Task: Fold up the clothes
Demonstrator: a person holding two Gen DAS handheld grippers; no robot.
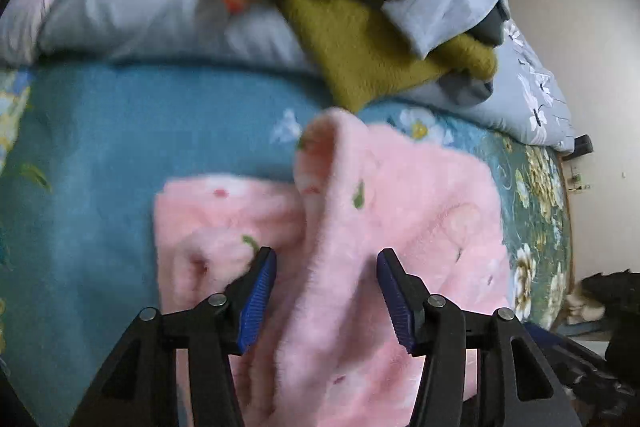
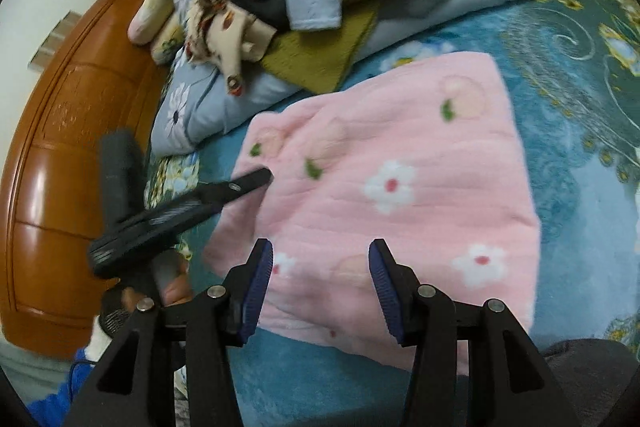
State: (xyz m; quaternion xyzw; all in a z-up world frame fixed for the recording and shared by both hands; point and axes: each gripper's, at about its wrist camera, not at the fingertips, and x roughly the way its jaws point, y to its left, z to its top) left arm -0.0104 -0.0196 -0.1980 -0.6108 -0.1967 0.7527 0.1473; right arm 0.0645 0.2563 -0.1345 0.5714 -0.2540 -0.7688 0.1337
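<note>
Pink fleece garment (image 2: 384, 187) lies flat on blue bedspread (image 2: 580, 167), straight ahead. Left gripper (image 1: 326, 259) gapes over its raised fold, nearer; right gripper (image 2: 320, 247) gapes above near hem.

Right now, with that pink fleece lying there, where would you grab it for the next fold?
I'd take the pink fleece garment at its raised fold, which stands up off the blue bedspread. The open left tongs already straddle it from the near side; the rest lies flat, probably harder to pinch.
</note>
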